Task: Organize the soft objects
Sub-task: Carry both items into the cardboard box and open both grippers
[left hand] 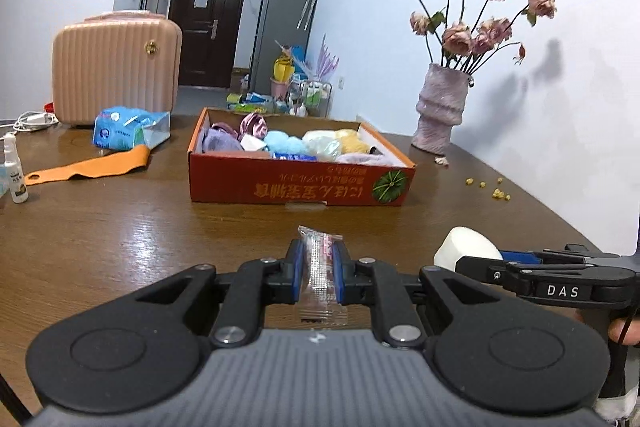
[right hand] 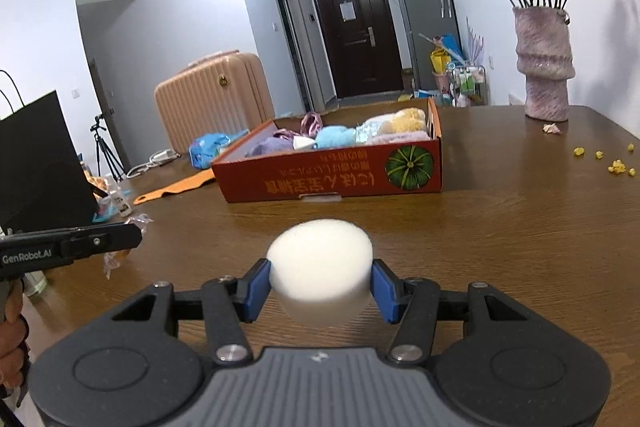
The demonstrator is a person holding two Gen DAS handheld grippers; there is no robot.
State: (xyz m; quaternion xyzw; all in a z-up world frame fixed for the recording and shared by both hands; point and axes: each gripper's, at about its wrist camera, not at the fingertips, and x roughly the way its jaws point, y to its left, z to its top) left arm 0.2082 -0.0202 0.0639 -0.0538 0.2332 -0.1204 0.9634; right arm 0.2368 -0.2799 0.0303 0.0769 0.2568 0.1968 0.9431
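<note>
My left gripper (left hand: 317, 259) is shut on a clear plastic packet (left hand: 319, 277) with pink print, held above the brown table. My right gripper (right hand: 320, 279) is shut on a white round sponge (right hand: 320, 267); the sponge also shows at the right of the left wrist view (left hand: 464, 247). Ahead stands a red cardboard box (left hand: 296, 187) with a pumpkin picture, holding several soft items: purple, blue, white and yellow. The box also shows in the right wrist view (right hand: 332, 175). The left gripper shows at the left edge of the right wrist view (right hand: 136, 235).
A pink ribbed case (left hand: 116, 67) stands far left, with a blue wipes pack (left hand: 128, 129), an orange strip (left hand: 88, 167) and a small spray bottle (left hand: 14, 171). A pink vase of dried roses (left hand: 440, 111) stands far right, yellow crumbs (left hand: 492, 189) near it. A black bag (right hand: 40, 163) sits left.
</note>
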